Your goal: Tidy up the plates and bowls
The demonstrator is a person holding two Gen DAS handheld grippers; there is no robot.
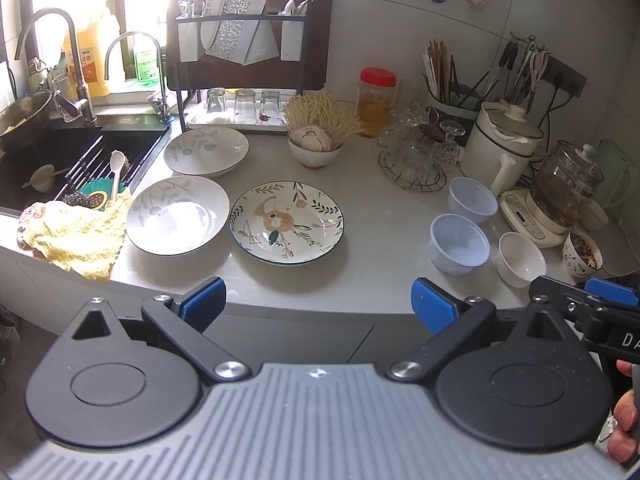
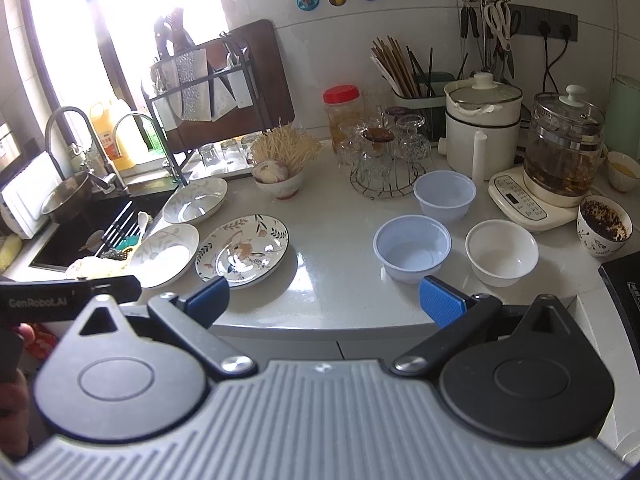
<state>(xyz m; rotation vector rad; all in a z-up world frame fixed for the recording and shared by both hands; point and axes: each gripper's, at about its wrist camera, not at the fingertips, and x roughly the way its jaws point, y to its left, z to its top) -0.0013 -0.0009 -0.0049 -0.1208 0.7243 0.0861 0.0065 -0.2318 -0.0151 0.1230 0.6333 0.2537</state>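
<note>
On the white counter lie a floral plate (image 1: 286, 222) (image 2: 243, 247) and two leaf-patterned plates, one near (image 1: 178, 214) (image 2: 165, 254) and one farther back (image 1: 206, 151) (image 2: 195, 200). To the right stand two pale blue plastic bowls, near (image 1: 459, 243) (image 2: 412, 248) and far (image 1: 472, 199) (image 2: 444, 195), and a white bowl (image 1: 521, 258) (image 2: 501, 252). My left gripper (image 1: 319, 304) is open and empty, just short of the counter edge in front of the floral plate. My right gripper (image 2: 324, 300) is open and empty, in front of the near blue bowl.
A sink (image 1: 60, 160) with a yellow cloth (image 1: 80, 236) is at left. A dish rack (image 1: 248, 52), a garlic bowl (image 1: 316, 148), a glass stand (image 1: 416, 156), a white pot (image 1: 500, 144), a glass kettle (image 1: 564, 192) and a patterned cup (image 2: 604, 226) line the back and right.
</note>
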